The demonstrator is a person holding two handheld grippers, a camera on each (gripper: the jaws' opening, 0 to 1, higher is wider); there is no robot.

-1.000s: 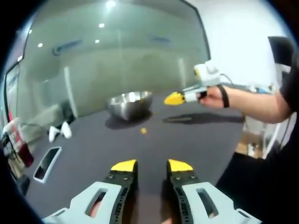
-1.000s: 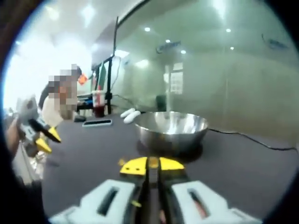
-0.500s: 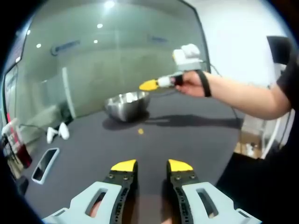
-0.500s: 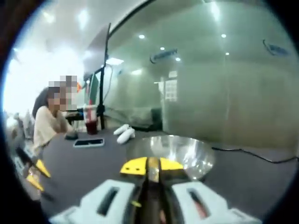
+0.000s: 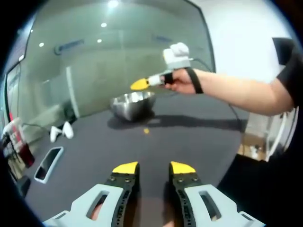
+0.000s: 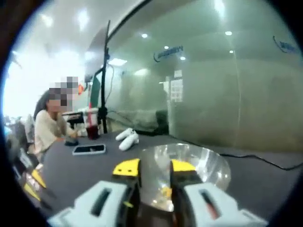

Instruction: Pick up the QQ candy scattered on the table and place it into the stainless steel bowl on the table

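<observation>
The stainless steel bowl [image 5: 132, 105] stands at the far side of the dark table [image 5: 189, 142]. One small yellow-orange candy [image 5: 146, 131] lies on the table just in front of it. My left gripper [image 5: 154, 168] hovers low over the near table, open, nothing between its yellow tips. A hand holds my right gripper [image 5: 139, 85] above the bowl's rim. In the right gripper view, that gripper [image 6: 155, 166] is open directly over the bowl [image 6: 210, 163], and a yellow candy [image 6: 165, 191] lies inside the bowl between the jaws.
A phone [image 5: 47, 164] lies flat at the table's left, with two white oblong objects [image 5: 61, 132] behind it. A red drink cup [image 6: 92, 127] and a seated person [image 6: 45, 130] are at the far end. A cable [image 6: 265, 161] runs past the bowl. A glass wall stands behind.
My right gripper moved from beside the bowl to above it and went from shut to open; a candy now lies in the bowl. The left gripper stayed put.
</observation>
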